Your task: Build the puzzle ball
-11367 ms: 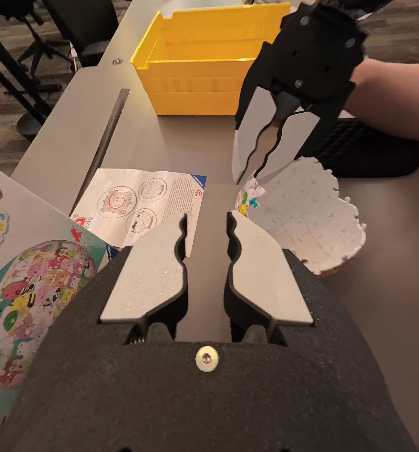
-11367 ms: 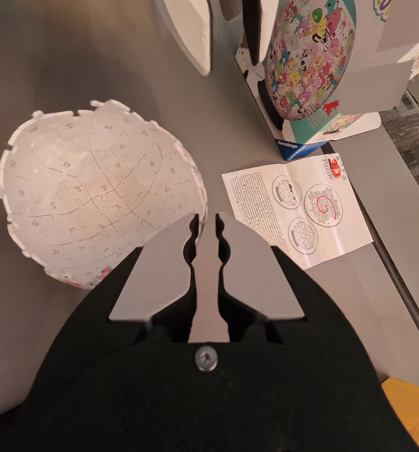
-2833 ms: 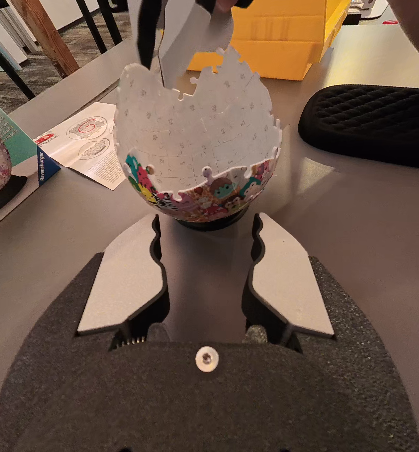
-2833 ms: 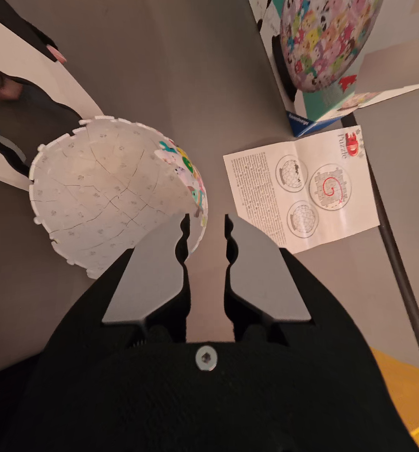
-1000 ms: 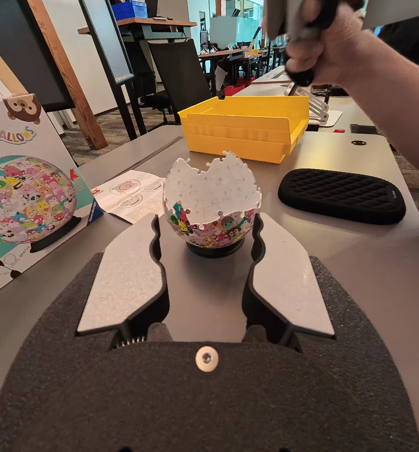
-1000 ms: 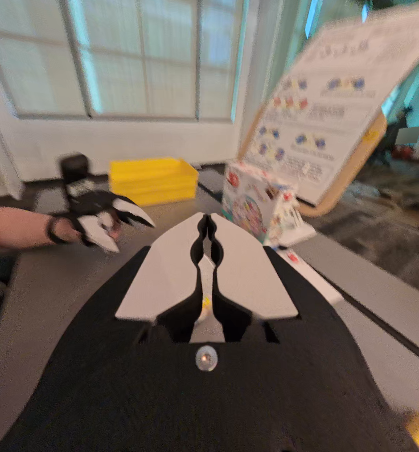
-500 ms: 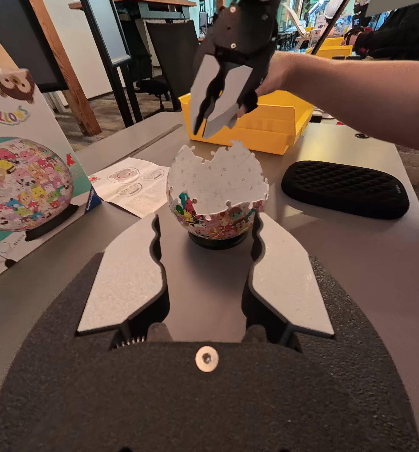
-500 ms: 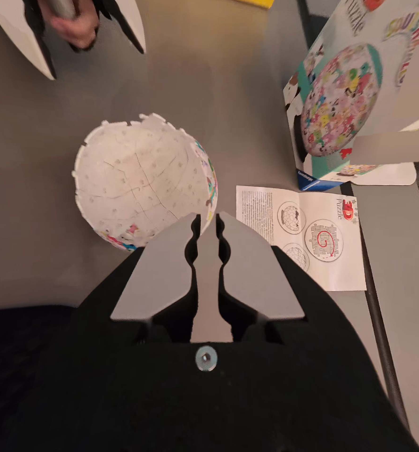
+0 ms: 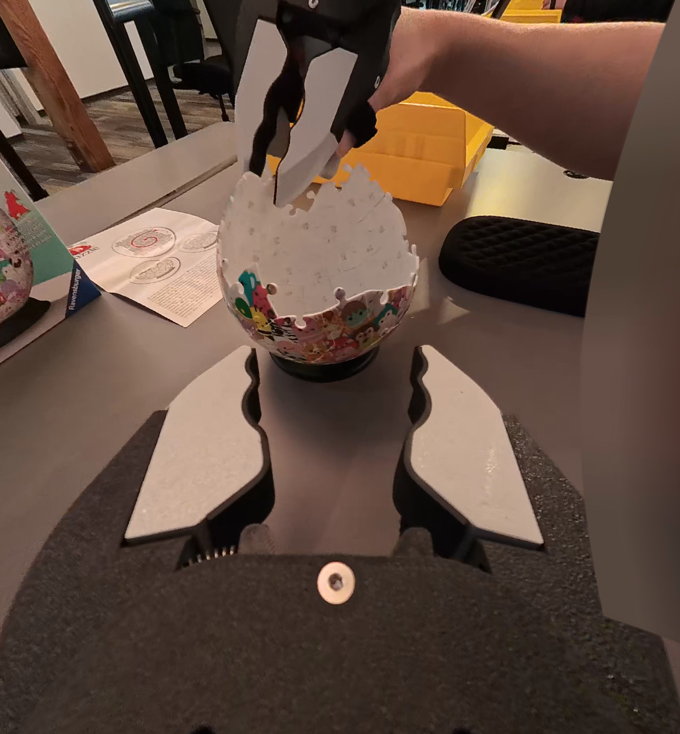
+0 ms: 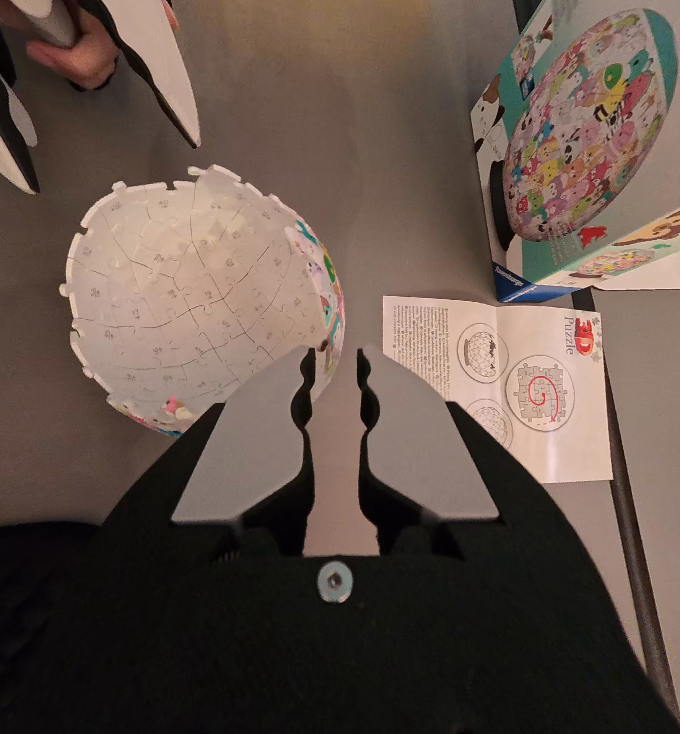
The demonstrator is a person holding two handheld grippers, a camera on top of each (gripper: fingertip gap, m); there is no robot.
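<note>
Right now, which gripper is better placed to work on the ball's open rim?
Right, probably. The right hand-held gripper hangs right at the puzzle ball rim, while the left hand-held gripper sits low, open, short of its stand.

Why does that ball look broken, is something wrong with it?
Nothing looks damaged. The puzzle ball is only half built: an open shell with a jagged, tabbed rim, upright on its black stand. The instruction sheet lies flat beside it, and nothing has spilled.
</note>
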